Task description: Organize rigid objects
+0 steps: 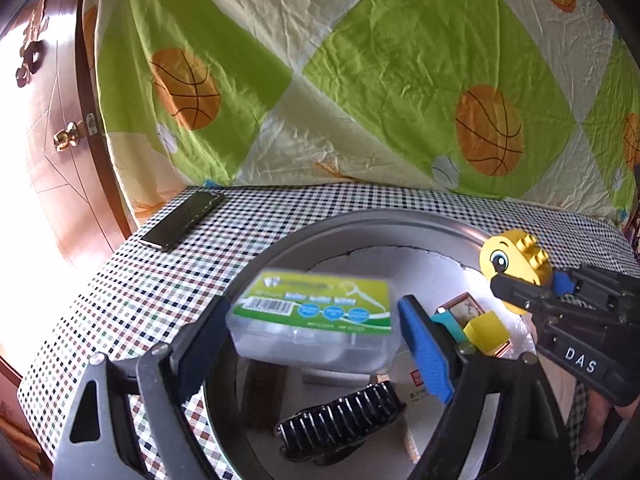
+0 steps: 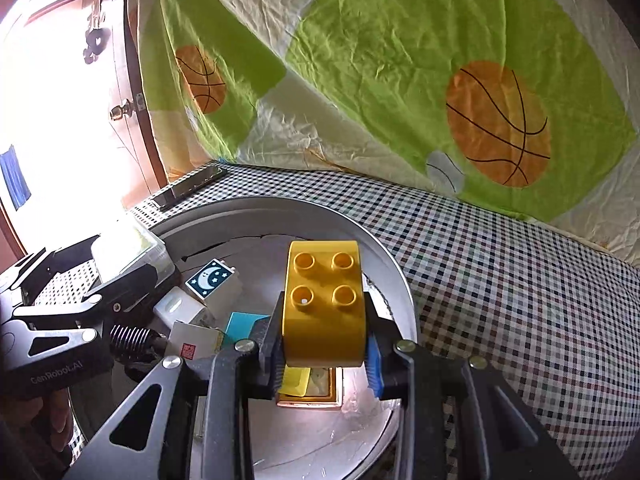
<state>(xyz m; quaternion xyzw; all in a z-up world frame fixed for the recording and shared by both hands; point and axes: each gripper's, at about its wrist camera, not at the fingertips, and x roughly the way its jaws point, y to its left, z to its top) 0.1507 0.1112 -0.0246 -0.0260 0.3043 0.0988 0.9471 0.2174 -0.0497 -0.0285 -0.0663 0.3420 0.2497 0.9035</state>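
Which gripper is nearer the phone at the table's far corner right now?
Left. The left gripper, shut on the floss box, sits on the phone's side of the tray. The right gripper, shut on the yellow brick, is farther off.

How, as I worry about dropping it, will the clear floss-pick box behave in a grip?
The floss-pick box looks like rigid clear plastic, so it is probably stiff and light. Its smooth walls may slip between the pads of the left gripper. Flat and boxy, it should not roll.

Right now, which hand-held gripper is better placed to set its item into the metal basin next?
Right: its hand-held gripper holds the yellow brick over the metal basin. The left carries the floss pick box nearer the rim.
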